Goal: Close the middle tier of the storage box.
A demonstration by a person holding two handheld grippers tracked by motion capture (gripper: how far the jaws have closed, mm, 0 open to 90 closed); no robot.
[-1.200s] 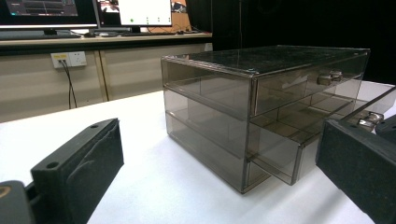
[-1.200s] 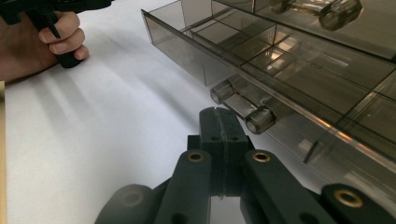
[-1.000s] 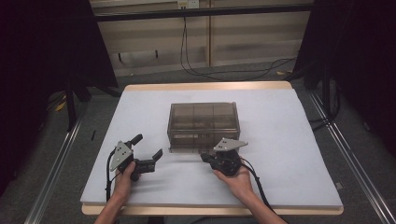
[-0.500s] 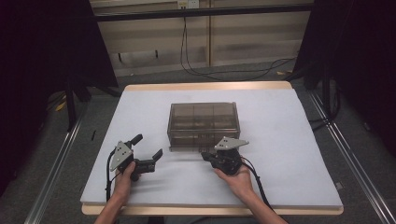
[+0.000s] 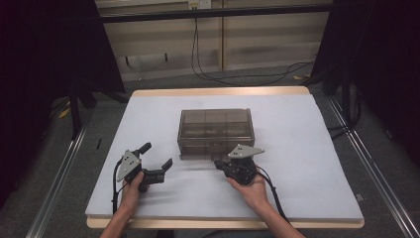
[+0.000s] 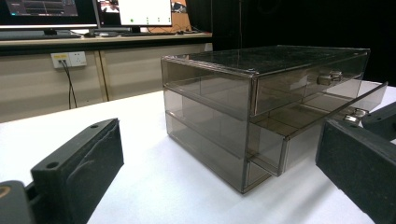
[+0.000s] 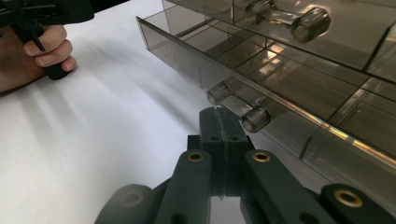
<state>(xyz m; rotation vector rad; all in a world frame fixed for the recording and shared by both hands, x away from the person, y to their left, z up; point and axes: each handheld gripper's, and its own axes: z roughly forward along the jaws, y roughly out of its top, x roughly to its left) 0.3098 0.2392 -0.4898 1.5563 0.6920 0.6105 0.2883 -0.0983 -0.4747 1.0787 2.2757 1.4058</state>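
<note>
Cabinet [image 5: 216,133], one smoked-plastic unit on the table [image 5: 317,163], sits just ahead of both grippers. It holds two drawers: the upper [image 6: 308,79] looks shut, the lower [image 6: 322,112] stands pulled out a little, so opening seems begun and most of its travel left. Each drawer front carries one handle. The right gripper [image 7: 223,122], jaws pressed together and holding nothing, sits touching or just under the lower handle [image 7: 238,105]. The left gripper [image 5: 157,163], jaws spread wide and empty, has the cabinet ahead to its right.

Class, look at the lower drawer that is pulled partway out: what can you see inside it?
The lower drawer shows clear dividers and empty-looking compartments. Its back part sits under the upper drawer, so what lies there cannot be made out.
</note>
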